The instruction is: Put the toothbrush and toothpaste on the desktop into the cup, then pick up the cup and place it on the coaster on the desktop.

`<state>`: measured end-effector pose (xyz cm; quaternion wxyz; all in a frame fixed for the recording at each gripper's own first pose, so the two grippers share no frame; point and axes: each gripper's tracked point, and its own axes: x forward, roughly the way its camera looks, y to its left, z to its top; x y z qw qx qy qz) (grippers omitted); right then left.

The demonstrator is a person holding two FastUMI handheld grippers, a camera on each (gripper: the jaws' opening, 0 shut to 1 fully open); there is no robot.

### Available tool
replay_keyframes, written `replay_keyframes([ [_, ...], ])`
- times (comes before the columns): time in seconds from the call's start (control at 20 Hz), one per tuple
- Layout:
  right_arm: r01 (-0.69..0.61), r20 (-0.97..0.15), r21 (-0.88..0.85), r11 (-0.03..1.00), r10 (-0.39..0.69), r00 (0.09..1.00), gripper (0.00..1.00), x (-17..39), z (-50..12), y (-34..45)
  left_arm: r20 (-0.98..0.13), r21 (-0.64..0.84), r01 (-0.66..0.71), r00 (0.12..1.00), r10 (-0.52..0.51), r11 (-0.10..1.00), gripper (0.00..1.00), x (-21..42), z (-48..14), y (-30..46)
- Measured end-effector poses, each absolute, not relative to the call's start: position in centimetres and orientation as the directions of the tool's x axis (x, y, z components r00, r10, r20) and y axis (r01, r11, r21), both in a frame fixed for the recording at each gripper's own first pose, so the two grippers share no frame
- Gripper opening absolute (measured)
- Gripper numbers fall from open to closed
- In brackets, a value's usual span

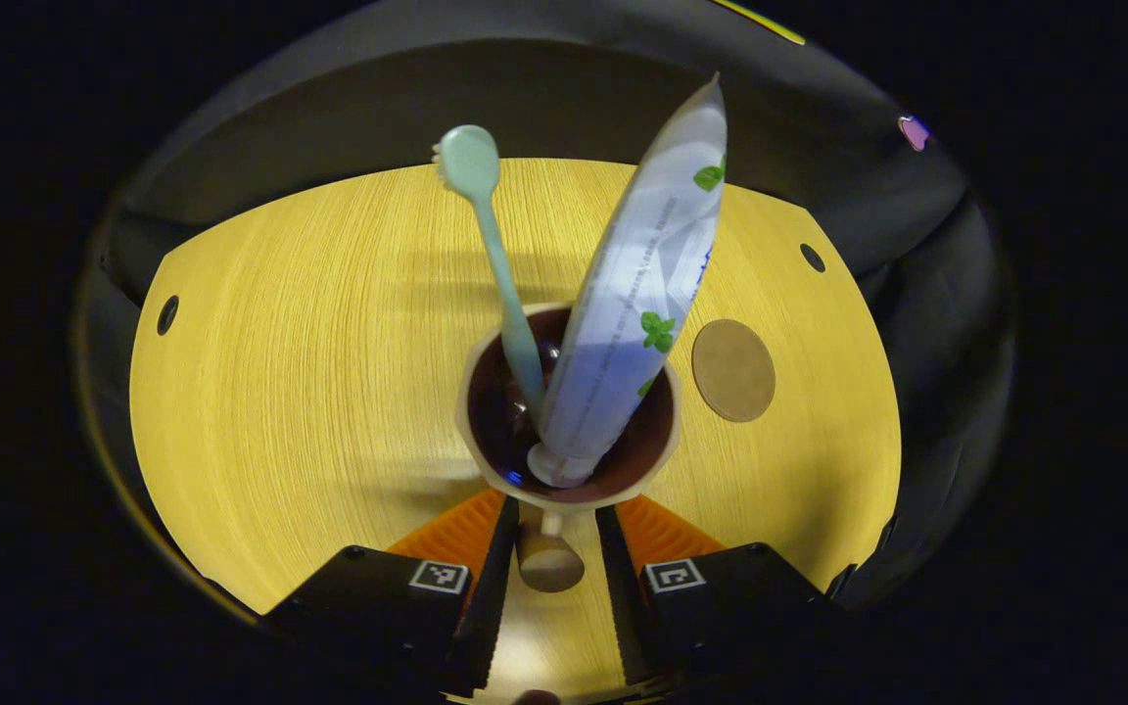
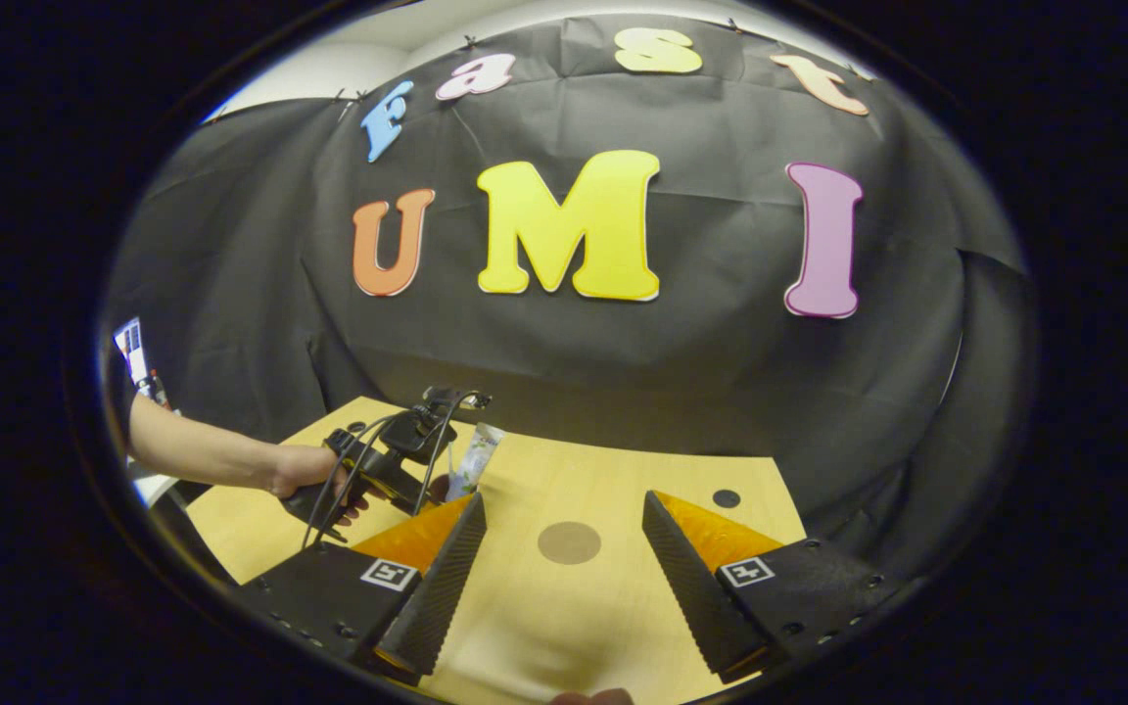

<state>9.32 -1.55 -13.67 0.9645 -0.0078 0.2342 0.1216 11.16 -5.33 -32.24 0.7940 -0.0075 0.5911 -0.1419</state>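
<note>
Left gripper view, left tongs (image 1: 549,568) narrow astride cup (image 1: 569,421) handle, coaster (image 1: 732,370) apart rightward, right tongs (image 2: 564,568) wide.

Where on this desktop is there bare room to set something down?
Bare wood spreads left of the cup, out to the desktop edge. Right of it the coaster lies uncovered. Crowded: the left tongs flank the cup's handle; toothbrush and toothpaste fill it.
</note>
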Motion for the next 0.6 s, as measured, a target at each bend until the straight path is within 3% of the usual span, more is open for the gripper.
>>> replay_keyframes([
  [0.15,-0.225,-0.457,0.053,0.973,0.224,0.861,0.96,9.3,-13.8,-1.7,-0.941,-0.133,0.228,0.275,-0.195,0.964,0.31,10.3,-30.1,-5.7],
  [0.6,-0.204,-0.465,0.064,0.977,0.21,0.86,0.96,8.4,-14.4,-2.6,-0.917,-0.1,0.252,0.352,-0.188,0.963,0.22,6.8,-21.1,-10.4],
])
